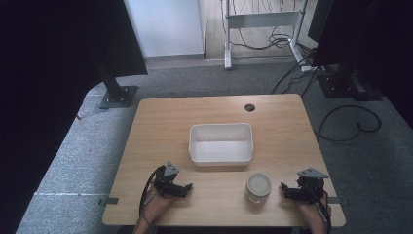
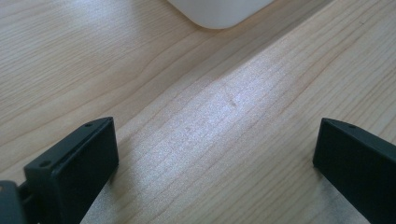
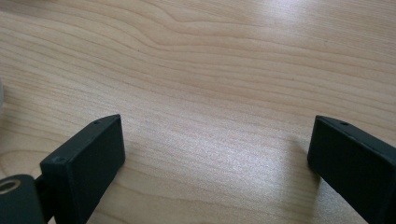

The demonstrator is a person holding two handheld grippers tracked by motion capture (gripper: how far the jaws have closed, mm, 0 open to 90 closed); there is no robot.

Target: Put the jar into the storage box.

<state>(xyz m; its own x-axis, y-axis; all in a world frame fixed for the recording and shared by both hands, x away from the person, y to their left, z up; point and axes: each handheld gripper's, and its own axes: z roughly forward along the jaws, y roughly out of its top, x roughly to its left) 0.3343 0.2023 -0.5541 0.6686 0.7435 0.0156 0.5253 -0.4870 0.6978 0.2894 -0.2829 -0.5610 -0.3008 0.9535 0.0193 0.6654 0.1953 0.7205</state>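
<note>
Glass jar near right on desk: likely rigid, slippery, breakable; best gripped around the body below the lid. Left gripper and right gripper both spread apart, empty.

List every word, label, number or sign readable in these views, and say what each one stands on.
None can be read.
The jar has a plain pale lid; no label shows on it.
The white bin has bare walls and no print.
The table shows wood grain alone, with no writing.
The left gripper and right gripper carry no legible marking.
</note>
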